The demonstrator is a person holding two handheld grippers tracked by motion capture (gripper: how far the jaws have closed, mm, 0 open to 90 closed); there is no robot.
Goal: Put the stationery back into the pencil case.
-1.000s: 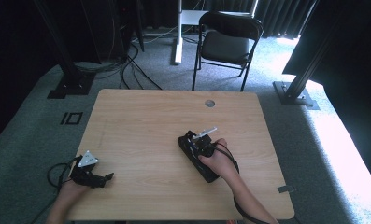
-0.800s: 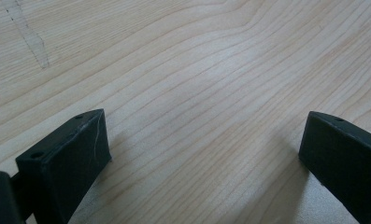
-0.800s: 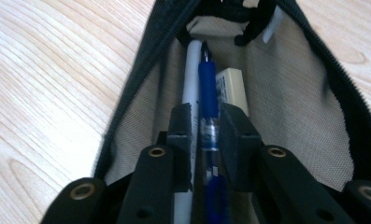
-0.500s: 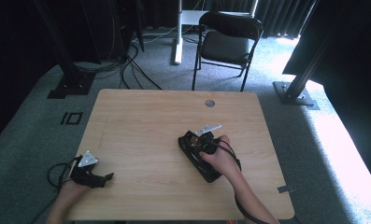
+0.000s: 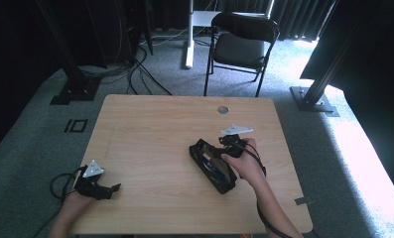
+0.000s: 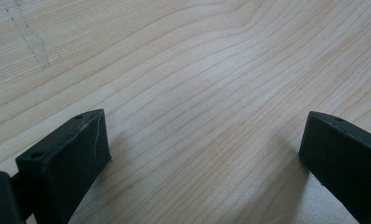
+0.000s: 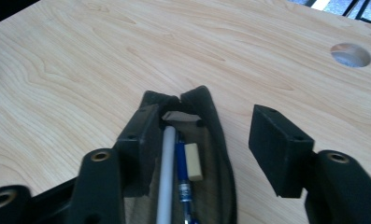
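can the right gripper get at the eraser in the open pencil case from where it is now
Probably yes: the right gripper hovers open over the pencil case, whose mouth gapes, and the eraser lies uncovered beside the blue pen.

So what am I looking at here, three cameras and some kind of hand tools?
Yes. A person holds a two-jaw gripper in each hand at a wooden table. The high view looks down from above; the other two pictures come from cameras riding on each gripper. The left gripper rests near the table's edge, jaws wide open over bare wood. The right gripper hangs over an open black pencil case, jaws just opening, one jaw at the case's wall, gripping nothing. Inside lie a white pen, a blue pen and an eraser.
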